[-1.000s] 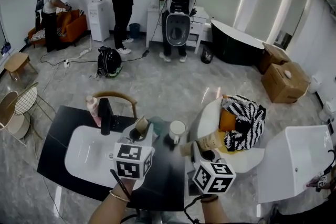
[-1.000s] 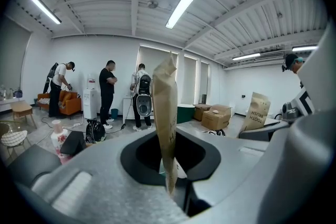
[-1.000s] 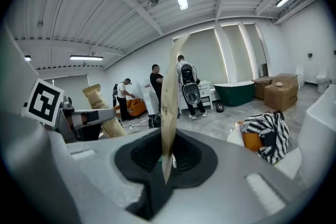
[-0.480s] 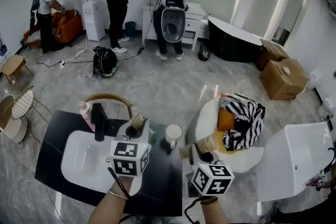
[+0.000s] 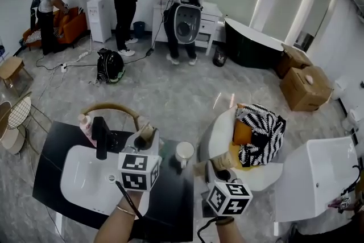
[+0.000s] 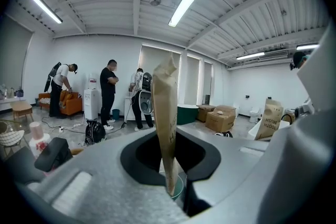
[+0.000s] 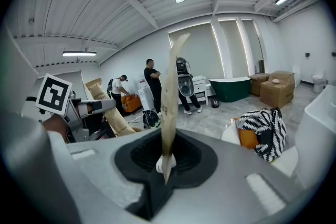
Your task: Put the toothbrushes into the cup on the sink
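Observation:
In the head view my left gripper (image 5: 147, 142) is shut on a brown paper toothbrush packet (image 5: 150, 134) that stands up above the black counter, just right of the white sink (image 5: 79, 179). The white cup (image 5: 183, 152) stands on the counter between my two grippers. My right gripper (image 5: 219, 167) is shut on a second brown packet (image 5: 211, 162), right of the cup. In the left gripper view the packet (image 6: 165, 113) rises upright from the jaws. In the right gripper view the second packet (image 7: 169, 102) does the same, with the white cup (image 7: 161, 164) behind it.
A black faucet (image 5: 101, 136) and a pink bottle (image 5: 86, 125) stand at the sink's far edge. A white chair with a striped cushion (image 5: 259, 134) is on the right, beside a white basin (image 5: 315, 176). Three people stand at the far wall.
Both grippers have moved forward a little with their packets. The cup and sink now lie lower and further left in the head view, closer to the grippers.

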